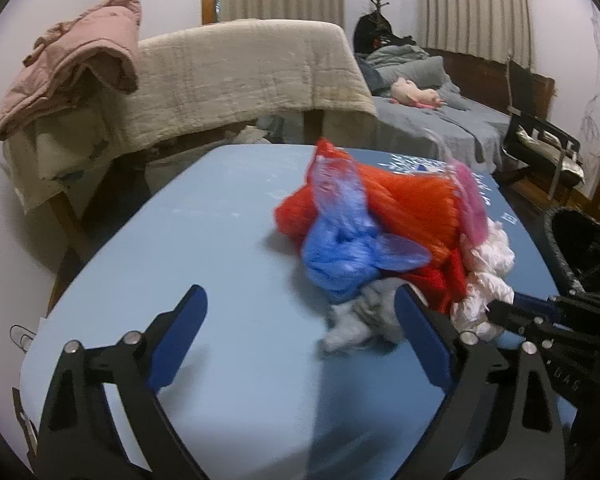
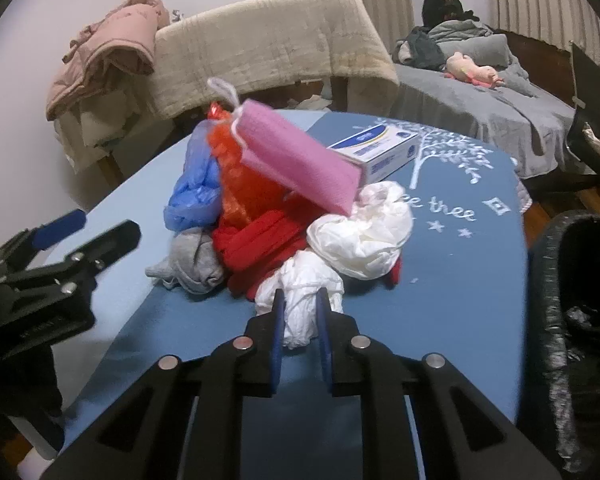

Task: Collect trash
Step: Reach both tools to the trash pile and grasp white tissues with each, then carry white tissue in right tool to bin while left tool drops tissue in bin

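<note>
1. Right gripper pinching white crumpled bag at near edge of trash pile on table
2. Left gripper spread, empty, beside grey sock
3. Pile uncollected; bin at right, contents unclear

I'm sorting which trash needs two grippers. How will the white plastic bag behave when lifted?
The white plastic bag looks thin and crumpled, so probably floppy and light. Pinched in the right gripper, it may trail and drag the red bag touching it.
</note>
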The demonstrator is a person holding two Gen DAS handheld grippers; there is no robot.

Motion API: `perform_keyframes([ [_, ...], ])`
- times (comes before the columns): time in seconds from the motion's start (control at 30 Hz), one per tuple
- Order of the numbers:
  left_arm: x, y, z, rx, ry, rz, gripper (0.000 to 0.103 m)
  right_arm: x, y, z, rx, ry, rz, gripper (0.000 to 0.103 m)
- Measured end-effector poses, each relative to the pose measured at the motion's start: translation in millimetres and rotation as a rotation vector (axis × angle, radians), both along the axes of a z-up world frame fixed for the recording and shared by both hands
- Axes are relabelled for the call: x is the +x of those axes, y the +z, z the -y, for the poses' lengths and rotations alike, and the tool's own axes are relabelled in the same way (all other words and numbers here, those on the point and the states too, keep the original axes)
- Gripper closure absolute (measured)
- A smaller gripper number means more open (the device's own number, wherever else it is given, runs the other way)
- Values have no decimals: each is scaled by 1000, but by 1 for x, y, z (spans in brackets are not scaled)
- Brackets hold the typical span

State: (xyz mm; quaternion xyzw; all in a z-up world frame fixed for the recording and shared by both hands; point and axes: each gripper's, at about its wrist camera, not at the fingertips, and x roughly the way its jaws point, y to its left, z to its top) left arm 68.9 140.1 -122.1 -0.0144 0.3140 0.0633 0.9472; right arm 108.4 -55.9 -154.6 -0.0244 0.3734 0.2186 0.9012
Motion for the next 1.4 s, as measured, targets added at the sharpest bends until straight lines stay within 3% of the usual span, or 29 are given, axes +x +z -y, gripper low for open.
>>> perform_keyframes([
  [0.33, 10, -11, 27, -35, -75, -54, 26, -8, 8, 23, 9, -13, 8, 88],
  [0.47, 16, -17, 36, -42, -88, -76, 44, -7, 7, 30, 15, -25, 4, 88],
  [0.6, 23, -25, 45, -53, -122, -113, 76, -8, 7, 34, 8, -23, 14, 88],
  [0.77, 20, -22, 50, -36, -133, -105, 86, -9, 7, 37, 18, -21, 5, 88],
  [1.13, -10, 12, 58, -48, -145, -32, 89, -22, 30, 53, 62, -27, 53, 88],
  [1.4, -27, 42, 85, -58, -213, 37, 89, -33, 52, 80, 84, -82, 102, 88],
])
